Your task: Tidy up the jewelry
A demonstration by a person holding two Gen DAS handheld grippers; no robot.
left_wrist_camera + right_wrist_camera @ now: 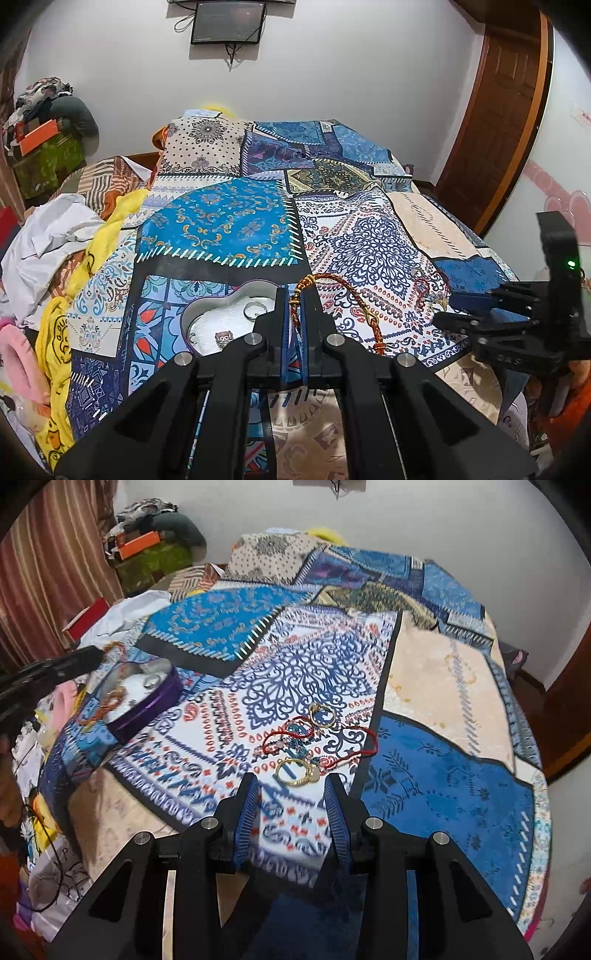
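The left gripper [294,295] is clamped on a braided red-and-gold bracelet [354,299], just beside the heart-shaped tin [221,317] on the bedspread [221,221]. Its trailing end could snag the tin's rim, leaving it draped outside. The right gripper [291,786] hangs wide open and empty just short of a gold ring [295,773] and red cord [332,738].

A home bedroom: a bed [258,221] under a patchwork-print bedspread fills both views, with crumpled clothes [55,229] heaped along 1 side. A wall-mounted screen [229,22], a wooden door [498,122] and striped curtains [55,572] surround it
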